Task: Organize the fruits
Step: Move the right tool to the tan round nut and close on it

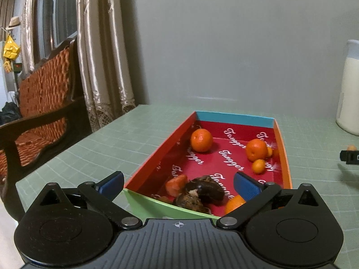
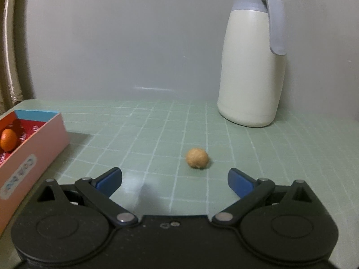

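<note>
A shallow red box (image 1: 285,148) lies on the green mat and holds several fruits: two mandarins (image 1: 201,140), small kumquats (image 1: 258,166), a dark brown wrinkled fruit (image 1: 203,190), a reddish piece (image 1: 176,184) and an orange (image 1: 234,204) at the near end. My left gripper (image 1: 178,185) hovers open over the box's near end, with nothing between its blue pads. In the right wrist view a small tan round fruit (image 2: 197,158) rests on the mat just ahead of my right gripper (image 2: 175,180), which stands open and apart from it. The same box (image 2: 33,154) shows at the left.
A cream thermos jug (image 2: 251,67) with a grey-blue lid stands at the back right by the wall. A wooden chair (image 1: 42,103) with a woven orange back and curtains (image 1: 101,51) are off the table's left edge. A black gripper tip (image 1: 350,157) enters from the right.
</note>
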